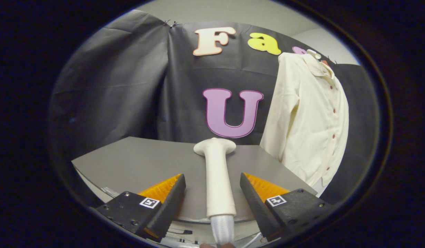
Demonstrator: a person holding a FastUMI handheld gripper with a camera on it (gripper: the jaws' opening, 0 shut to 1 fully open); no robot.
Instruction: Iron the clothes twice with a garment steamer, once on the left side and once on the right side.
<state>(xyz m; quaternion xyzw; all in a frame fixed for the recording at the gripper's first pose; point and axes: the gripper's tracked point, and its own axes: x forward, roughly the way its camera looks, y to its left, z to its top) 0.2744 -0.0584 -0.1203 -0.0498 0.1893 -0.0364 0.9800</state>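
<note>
Cream-white plastic is what you notice first: the garment steamer (217,179) lies flat on a grey table (136,162), its long handle running straight away from the camera and its wider head at the far end, pointing toward the booth's black cloth wall (130,93). At the near end of the handle a ribbed, translucent hose (222,229) comes off it and drops out of sight below.

The gripper (212,196) sits low at the near edge of the table with its 2 fingers spread wide, 1 on each side of the steamer handle. There's a clear gap of bare table between each finger and the handle, so neither is touching it and it has hold of nothing. The handle is pretty much centred between them, and the steamer head sits beyond the fingertips.

Off to the right, past the table's far right corner, a cream shirt (312,117) hangs upright in front of the cloth wall. It has a collar at the top and a row of small reddish buttons down the front, with 1 long sleeve hanging down on the side nearer the table. The hem drops below the level of the tabletop. Shirt and steamer are well apart.
</note>
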